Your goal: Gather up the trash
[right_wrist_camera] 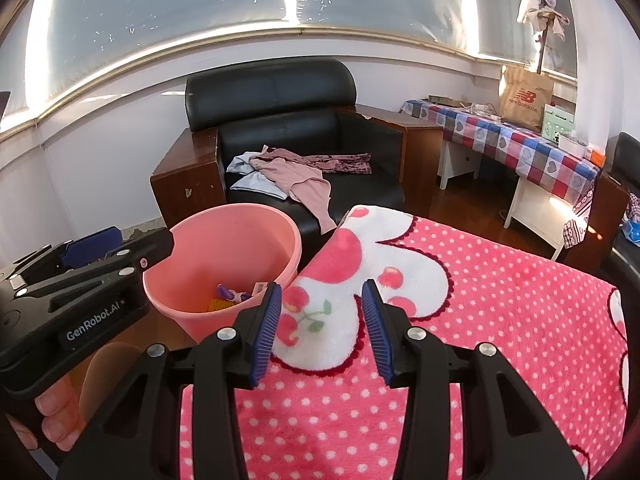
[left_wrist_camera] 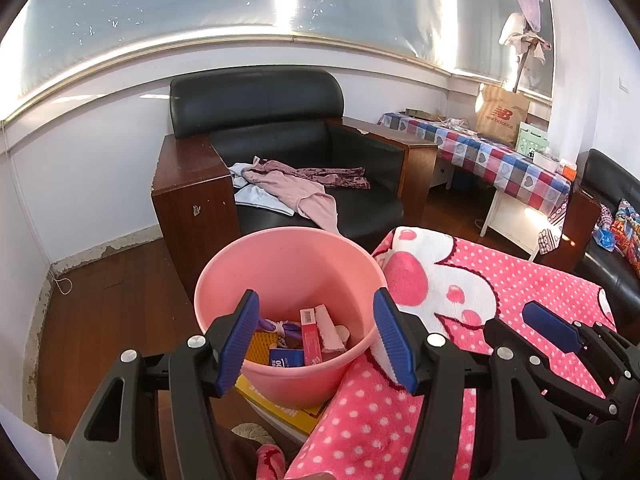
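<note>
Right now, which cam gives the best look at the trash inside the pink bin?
Left wrist. It looks down into the pink bin, so the red carton, blue pack and yellow piece on the bottom show clearly. The right wrist view sees the bin from the side; its near wall hides most contents.

- Bin (left_wrist_camera: pixel 288 264): plain salmon pink.
- Blanket (right_wrist_camera: pixel 500 320): hot pink, white polka dots, white patch with cherries.
- Tablecloth (left_wrist_camera: pixel 500 160): red-blue-grey check with hearts.
- Armchair (right_wrist_camera: pixel 280 120): black.

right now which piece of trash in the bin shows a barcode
The red box, standing on end in the pink bin with a white barcode label at its top; the blue packet beside it lies lower and shows print, no barcode.
</note>
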